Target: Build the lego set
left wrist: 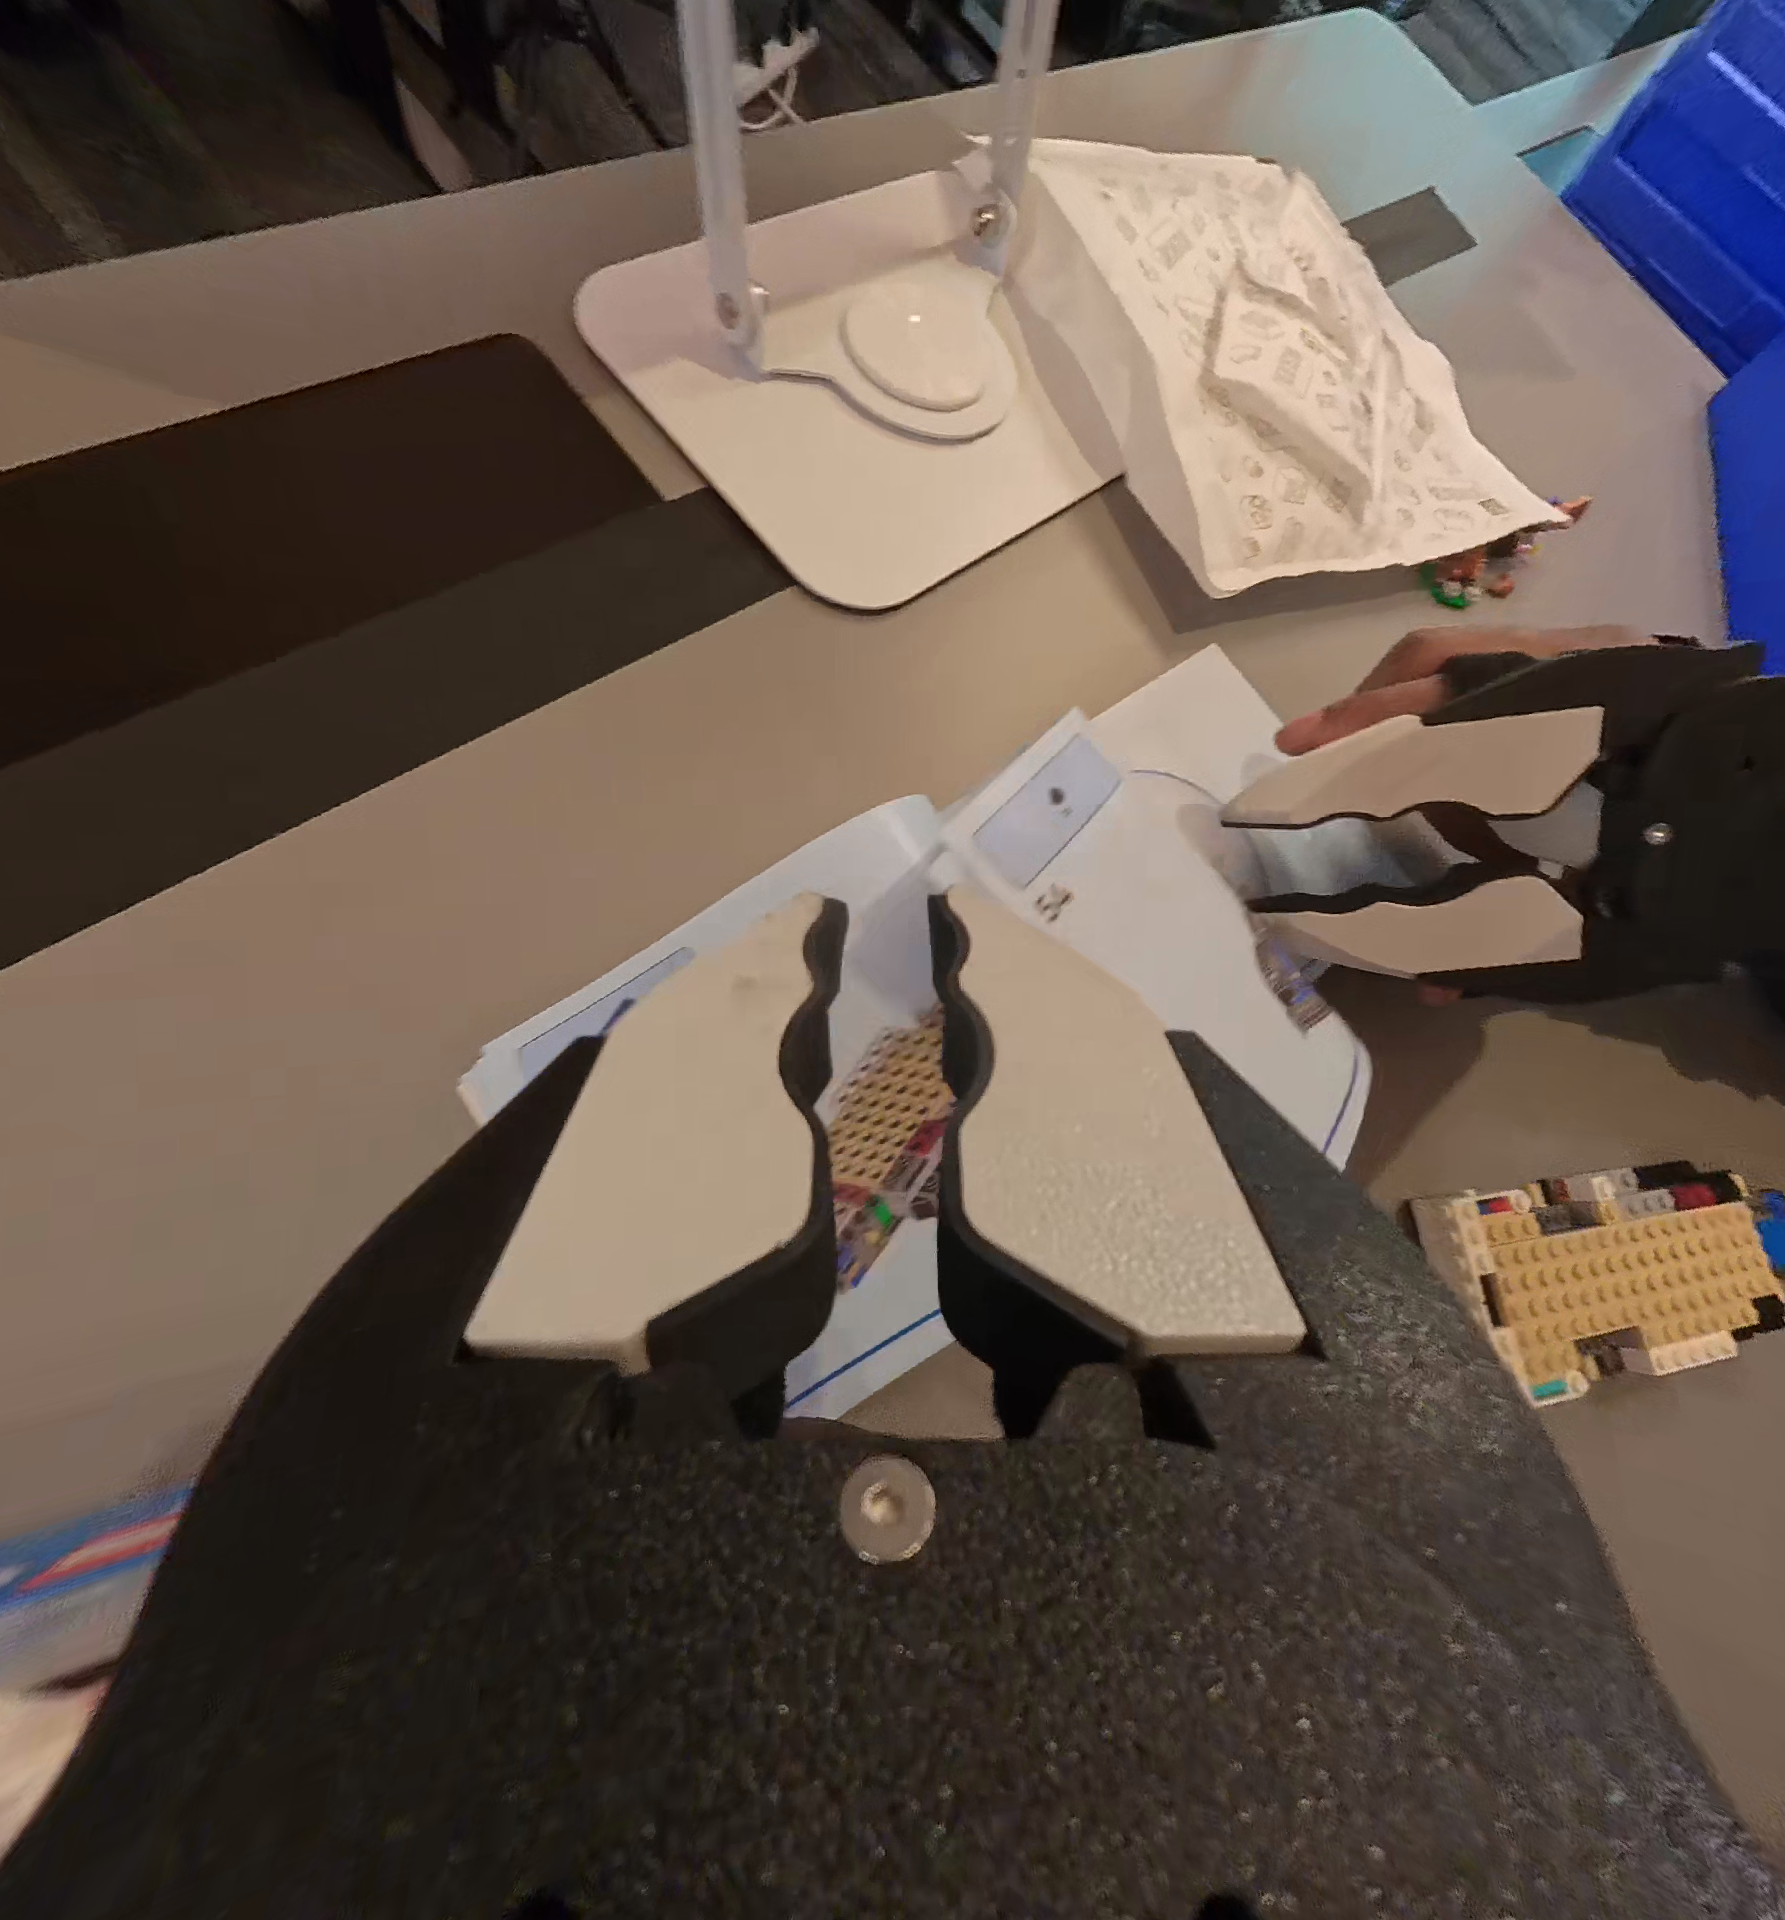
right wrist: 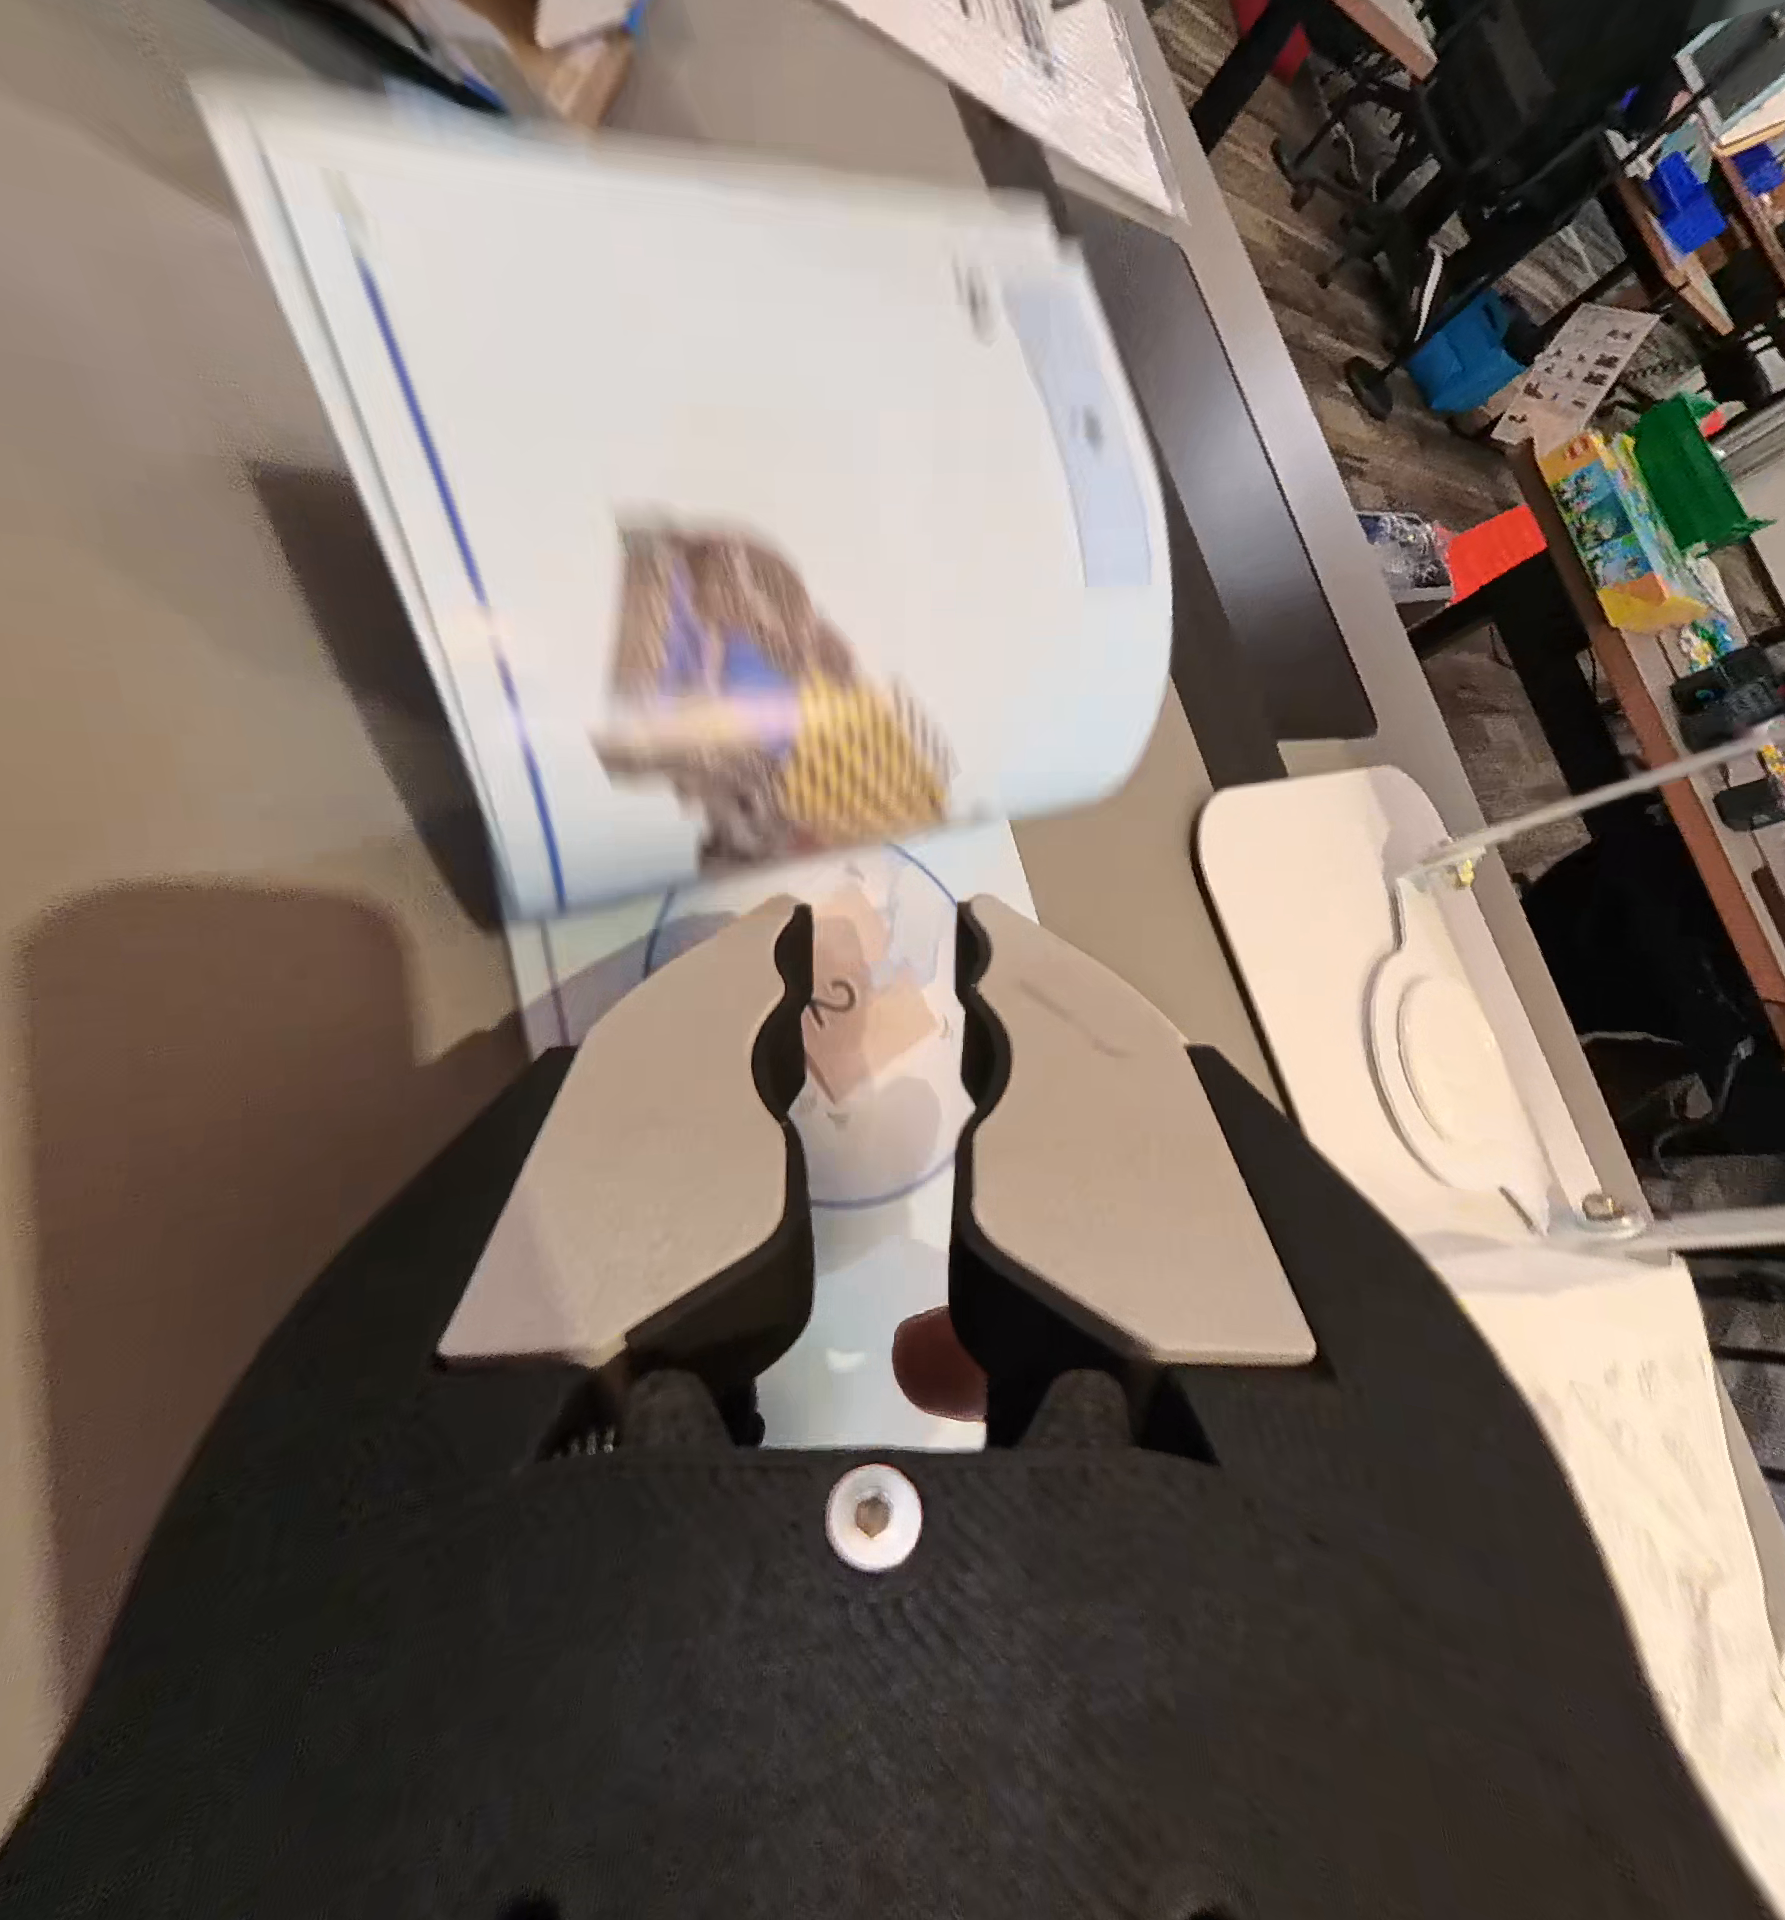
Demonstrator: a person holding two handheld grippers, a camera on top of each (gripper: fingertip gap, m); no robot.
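An open instruction booklet [left wrist: 1127, 935] lies on the beige table [left wrist: 244, 1195]. My left gripper [left wrist: 886, 914] hovers over its fold, jaws a little apart with nothing between the pads. My right gripper [left wrist: 1246, 868], held by a hand [left wrist: 1387, 696], reaches in from the right at the booklet's right page. In the right wrist view a page [right wrist: 763, 416] curls up, blurred, just beyond my right gripper [right wrist: 883, 914]. Its jaws stand apart, with only a flat page [right wrist: 877, 1039] showing beneath them. A partly built tan brick model [left wrist: 1615, 1278] sits to the right of the booklet.
A white lamp base [left wrist: 846, 416] stands behind the booklet and shows in the right wrist view [right wrist: 1387, 987]. A crumpled printed paper bag [left wrist: 1283, 343] with loose small bricks [left wrist: 1781, 571] lies beside it. Blue bins [left wrist: 1740, 187] stand at far right. A printed box [left wrist: 26, 1621] lies at lower left.
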